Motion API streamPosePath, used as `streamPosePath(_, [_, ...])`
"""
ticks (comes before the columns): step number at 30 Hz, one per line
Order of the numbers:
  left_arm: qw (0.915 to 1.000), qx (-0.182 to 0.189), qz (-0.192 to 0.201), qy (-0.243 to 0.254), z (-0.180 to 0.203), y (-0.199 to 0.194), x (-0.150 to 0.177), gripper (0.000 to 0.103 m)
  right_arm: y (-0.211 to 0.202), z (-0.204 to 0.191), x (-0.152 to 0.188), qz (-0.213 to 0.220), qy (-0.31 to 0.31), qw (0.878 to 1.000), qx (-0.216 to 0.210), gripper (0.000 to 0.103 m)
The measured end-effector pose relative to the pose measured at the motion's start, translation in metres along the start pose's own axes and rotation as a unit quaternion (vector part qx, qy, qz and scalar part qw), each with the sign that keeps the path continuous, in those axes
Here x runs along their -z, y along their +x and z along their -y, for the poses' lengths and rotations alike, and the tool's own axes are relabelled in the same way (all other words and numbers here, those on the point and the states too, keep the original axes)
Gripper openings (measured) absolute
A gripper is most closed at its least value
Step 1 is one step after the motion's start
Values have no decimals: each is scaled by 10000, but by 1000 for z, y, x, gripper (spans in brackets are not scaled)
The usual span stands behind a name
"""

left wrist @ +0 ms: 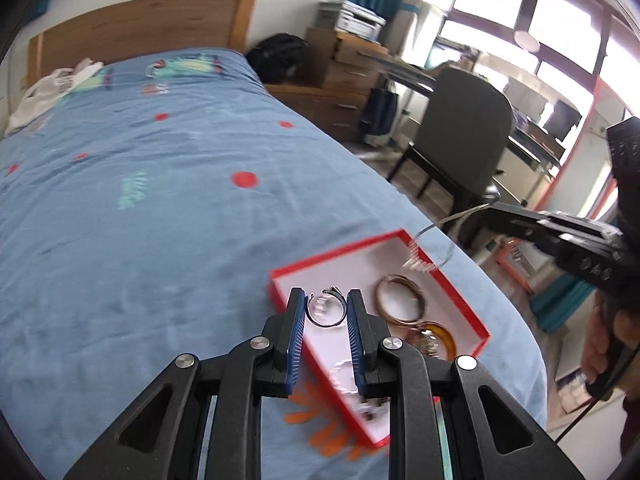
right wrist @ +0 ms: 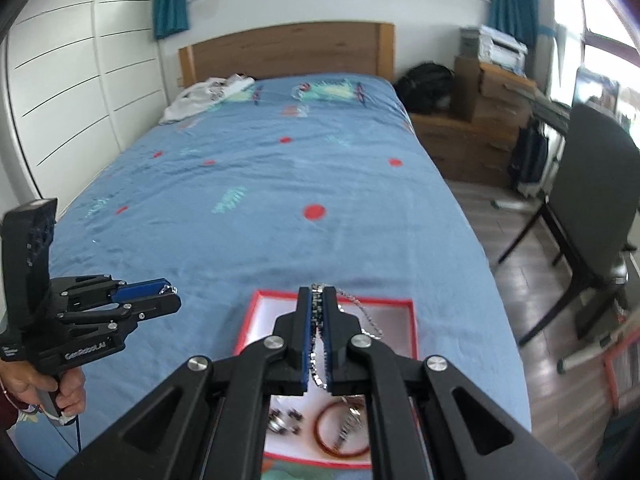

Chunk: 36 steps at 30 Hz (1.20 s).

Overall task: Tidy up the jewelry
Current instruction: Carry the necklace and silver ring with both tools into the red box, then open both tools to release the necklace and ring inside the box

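A red box [left wrist: 340, 251] with a white inside lies near the foot of the blue bed. It holds rose-gold bangles [left wrist: 400, 300], an amber bangle [right wrist: 340, 434] and small dark earrings [right wrist: 285, 424]. My left gripper [left wrist: 326, 296] is raised over the box's near side, shut on an open silver ring-shaped bangle [left wrist: 325, 324] at its tips. From the right wrist view the left gripper [right wrist: 174, 294] hangs left of the box. My right gripper [right wrist: 319, 290] is shut on a silver chain [right wrist: 318, 320] that loops down over the box [right wrist: 245, 330]. In the left wrist view the right gripper [left wrist: 490, 206] dangles the chain's fringed end [left wrist: 420, 262] above the box's far corner.
The bed cover [right wrist: 260, 200] stretches to a wooden headboard [right wrist: 288, 50], with white clothes [right wrist: 204, 94] by it. A dark chair [left wrist: 460, 136], wooden drawers [right wrist: 472, 140] and a desk stand right of the bed. A person's hand [right wrist: 60, 392] grips each handle.
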<state>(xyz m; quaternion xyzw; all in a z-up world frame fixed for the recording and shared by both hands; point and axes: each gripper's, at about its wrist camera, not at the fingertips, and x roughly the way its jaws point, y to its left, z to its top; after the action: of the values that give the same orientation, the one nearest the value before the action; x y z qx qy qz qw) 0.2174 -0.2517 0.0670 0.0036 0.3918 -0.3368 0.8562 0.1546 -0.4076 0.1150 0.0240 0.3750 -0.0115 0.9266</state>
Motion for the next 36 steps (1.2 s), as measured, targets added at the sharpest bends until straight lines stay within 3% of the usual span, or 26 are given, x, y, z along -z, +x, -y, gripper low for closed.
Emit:
streamPosePath(7, [9994,56,-312,124,27,45,13,21,45,29,34,-326,329,9989,-63,5])
streamPosePath(17, [9978,-61,-651,50,30,92,32,21,102,53,60,-663,511,9962,-220,5])
streamPosePath(25, [9956,-63,-938,18,32,107,47,21,118,55,76,-933,510,9935,-398,5])
streamPosePath(36, [9951,-121,-982,6,31,112,47,21,122,66,82,-1015,662,9924,-212,7])
